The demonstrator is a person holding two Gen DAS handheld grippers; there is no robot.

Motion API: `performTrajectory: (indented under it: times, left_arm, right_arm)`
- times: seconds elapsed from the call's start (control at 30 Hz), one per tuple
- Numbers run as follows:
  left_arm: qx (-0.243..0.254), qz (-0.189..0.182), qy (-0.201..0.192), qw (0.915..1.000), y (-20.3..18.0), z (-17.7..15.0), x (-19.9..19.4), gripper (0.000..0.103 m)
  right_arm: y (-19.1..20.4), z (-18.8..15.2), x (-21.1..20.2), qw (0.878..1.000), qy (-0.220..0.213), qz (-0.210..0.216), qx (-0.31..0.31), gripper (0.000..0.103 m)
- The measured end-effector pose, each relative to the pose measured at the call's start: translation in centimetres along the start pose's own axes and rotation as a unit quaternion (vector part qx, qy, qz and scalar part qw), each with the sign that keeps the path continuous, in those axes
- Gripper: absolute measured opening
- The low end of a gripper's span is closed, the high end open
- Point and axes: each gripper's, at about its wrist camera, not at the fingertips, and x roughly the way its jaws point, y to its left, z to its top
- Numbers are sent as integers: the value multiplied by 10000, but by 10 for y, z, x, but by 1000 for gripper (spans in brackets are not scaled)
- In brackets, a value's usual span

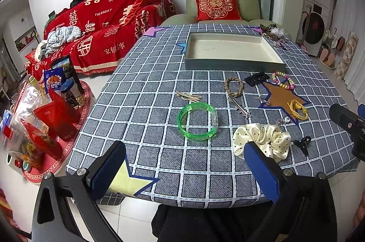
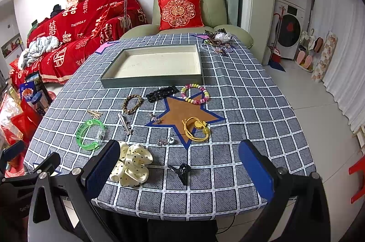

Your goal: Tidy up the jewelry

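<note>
Both claws hang above the near edge of the table (image 1: 159, 82), side by side. The left claw (image 1: 184, 164) is wide open and holds nothing. The right claw (image 2: 180, 164) is wide open too, and holds nothing.

A flat tray (image 1: 232, 64) sits at the far middle of the table. Nothing lies in it.

The jewelry is spread out between the tray and the claws. A green bangle (image 1: 197, 121) lies near the left claw. A cream scrunchie (image 2: 132, 164) with black dots lies just beside the right claw's left finger. A small black clip (image 2: 181, 170) lies next to the scrunchie, between the right claw's fingers. A yellow cord (image 2: 197, 128) rests on a brown star. Close to the tray lie a braided ring (image 2: 132, 102), a black hair piece (image 2: 162, 92) and a bead bracelet (image 2: 195, 93). More bits sit in a heap (image 2: 217, 41) at the far right corner.
</note>
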Motion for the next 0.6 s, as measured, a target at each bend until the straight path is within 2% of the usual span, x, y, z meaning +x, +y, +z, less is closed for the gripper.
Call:
performTrajectory:
  times: [0.23,0.37,0.6]
  left_arm:
    - [40,-142,185,9997,-4,5,14,103]
    - [59,-200,345,9992,-6,11,31,103]
    - [-63,-697,541,9961,-2,35,63,103]
  right_arm:
    - [-3,-3,8,9998,164,22,119,103]
    - [-23,5,20,9991,317,-5,275,103]
    - [-64,14,49,9947,740,-150,698,103]
